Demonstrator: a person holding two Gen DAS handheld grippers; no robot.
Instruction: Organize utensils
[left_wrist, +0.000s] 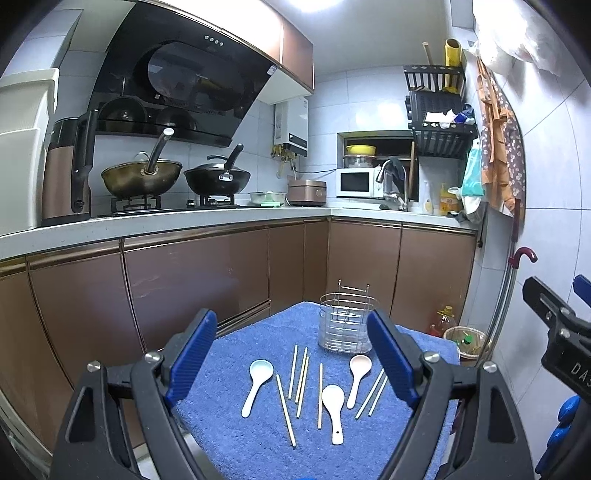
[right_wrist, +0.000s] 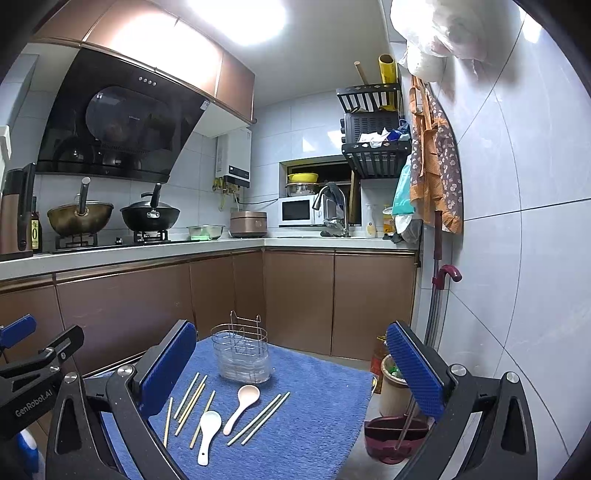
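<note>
Both grippers hover above a blue towel (left_wrist: 258, 454) spread over a small table, kitchen counter (left_wrist: 166, 221) beyond. Left gripper (left_wrist: 291, 354): jaws spread wide, nothing between them. Right gripper (right_wrist: 291, 369): likewise wide apart, holding nothing.

On the towel, loose: three spoons. A pale blue spoon (left_wrist: 256, 384) lies to the left, a white spoon (left_wrist: 333, 410) nearest, a pinkish spoon (left_wrist: 358, 373) to the right, closest to the holder. Several chopsticks (left_wrist: 300, 384) are scattered between and beside them (some touching in pairs, others apart).

A wire utensil holder (left_wrist: 345, 325) stands upright at the towel's far edge, nothing visible inside it. Two woks (left_wrist: 142, 177) sit on the stove.
</note>
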